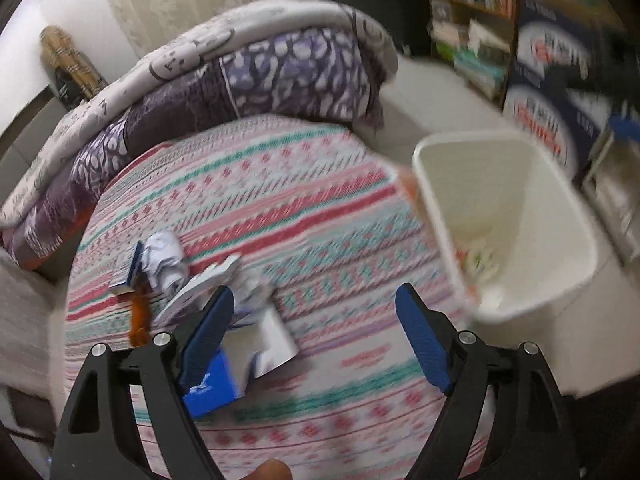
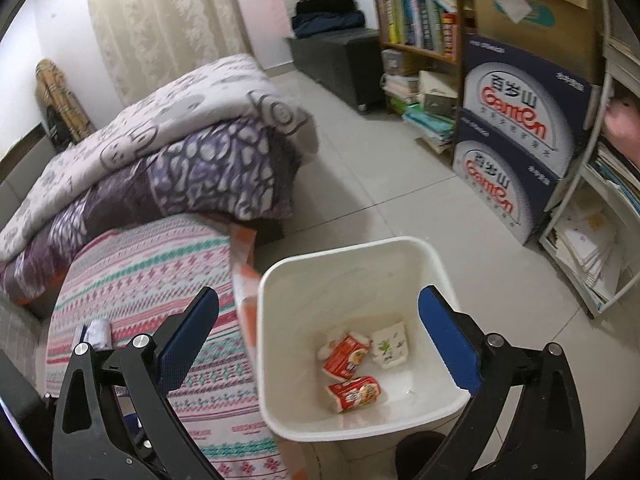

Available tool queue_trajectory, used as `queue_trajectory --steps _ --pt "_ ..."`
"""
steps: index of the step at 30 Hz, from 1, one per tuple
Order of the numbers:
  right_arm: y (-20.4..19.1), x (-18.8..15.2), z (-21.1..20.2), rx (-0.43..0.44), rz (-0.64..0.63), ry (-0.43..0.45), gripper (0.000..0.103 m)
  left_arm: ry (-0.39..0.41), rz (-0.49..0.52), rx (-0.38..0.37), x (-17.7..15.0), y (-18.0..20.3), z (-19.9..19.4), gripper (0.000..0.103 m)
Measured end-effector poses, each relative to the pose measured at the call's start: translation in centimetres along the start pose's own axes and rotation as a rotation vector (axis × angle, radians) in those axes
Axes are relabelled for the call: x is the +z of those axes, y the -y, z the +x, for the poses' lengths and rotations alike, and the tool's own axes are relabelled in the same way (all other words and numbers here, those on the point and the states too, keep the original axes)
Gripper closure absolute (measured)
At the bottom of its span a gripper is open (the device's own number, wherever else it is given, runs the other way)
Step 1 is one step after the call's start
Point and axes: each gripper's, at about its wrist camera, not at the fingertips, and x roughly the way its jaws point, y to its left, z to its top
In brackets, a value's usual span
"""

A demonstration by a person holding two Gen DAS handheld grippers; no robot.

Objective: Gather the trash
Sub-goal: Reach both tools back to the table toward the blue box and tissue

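Right wrist view: the right gripper hangs above the white bin, jaws spread wide with nothing between them. The bin is a square, open-topped plastic container with rounded corners, standing on the tiled floor just beside the bed edge. On its bottom lie two red-and-white wrappers and one white packet with a green print.

Left wrist view (motion-blurred): the left gripper is over the striped bedspread, jaws wide apart and holding nothing. The remaining trash lies on the bedspread near and under its left finger:
- a crumpled white paper ball;
- a blue-and-white flat carton beside the ball;
- a blue box partly hidden behind the finger;
- a white paper piece between the fingers, not touched by either pad;
- an orange strip at the left.

The bin stands to the right of the bed. Folded quilts are stacked at the far end.
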Motion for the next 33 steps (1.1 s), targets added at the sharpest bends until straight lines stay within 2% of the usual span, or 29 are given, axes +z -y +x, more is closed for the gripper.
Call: queue_trajectory --steps 4,7,11,14,20,22,23,24,29,31,33 --pt "-2.0 -0.5 0.4 0.022 -0.042 -0.021 0.007 -0.092 0.118 0.038 -2.1 -1.9 1.6 0.021" --pt "-3.5 -1.0 0.7 0.033 -0.073 -0.034 0.007 -0.150 0.158 0.043 -3.3 -3.3 2.7 0.016" --pt "-5.0 -1.5 1.1 0.047 -0.097 -0.052 0.007 -0.201 0.152 0.070 -4.7 -5.5 4.5 0.016" --pt "-6.1 -1.8 1.5 0.060 -0.121 -0.070 0.007 -0.227 0.130 0.049 -5.6 -7.3 5.7 0.016" --pt "-8.2 -2.5 2.4 0.081 -0.151 -0.100 0.007 -0.182 0.041 -0.079 -6.7 -10.3 5.1 0.039" --pt "-9.0 -2.9 2.8 0.093 -0.160 -0.113 0.007 -0.148 0.004 -0.132 -6.8 -11.0 4.0 0.054" --pt "-9.4 -3.1 2.9 0.097 -0.166 -0.119 0.007 -0.136 -0.012 -0.152 -6.8 -11.3 3.7 0.058" --pt "-10.0 -3.4 3.1 0.103 -0.171 -0.124 0.007 -0.119 -0.030 -0.172 -6.8 -11.7 3.1 0.072" --pt "-12.3 -4.6 3.5 0.122 -0.220 -0.137 0.007 -0.082 -0.112 -0.133 -6.7 -13.5 2.3 0.080" --pt "-13.0 -5.0 3.4 0.131 -0.240 -0.137 0.007 -0.073 -0.164 -0.128 -7.0 -15.0 2.2 0.089" --pt "-13.7 -5.4 3.5 0.141 -0.260 -0.140 0.007 -0.061 -0.219 -0.140 -7.4 -16.2 1.9 0.090"
